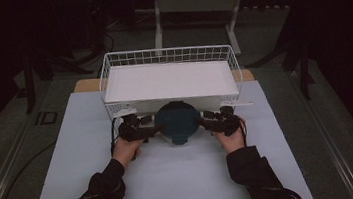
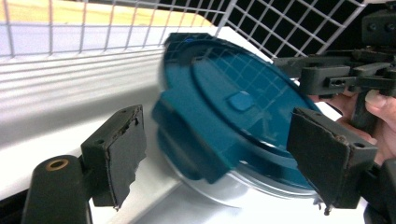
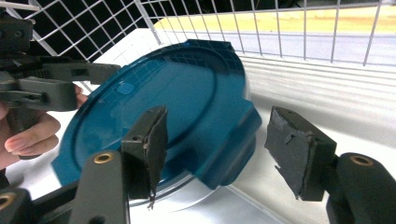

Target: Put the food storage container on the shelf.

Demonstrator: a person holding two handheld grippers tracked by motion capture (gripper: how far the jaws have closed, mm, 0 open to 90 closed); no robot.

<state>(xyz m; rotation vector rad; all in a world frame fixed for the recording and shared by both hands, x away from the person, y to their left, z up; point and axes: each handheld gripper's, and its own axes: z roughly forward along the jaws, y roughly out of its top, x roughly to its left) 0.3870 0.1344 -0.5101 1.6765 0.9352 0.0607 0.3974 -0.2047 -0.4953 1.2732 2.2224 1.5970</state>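
lid: teal round lid on a container, tilted, just in front of the wire basket
left gripper: jaws spread – lid's left edge between them
right gripper: jaws spread – lid's right edge between them
nearer: equal

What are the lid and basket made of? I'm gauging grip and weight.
Lid: probably moulded plastic, glossy teal, with reflections on top. The container under it looks shiny and metallic, possibly steel. Basket: thin wire grid, apparently white-coated metal.
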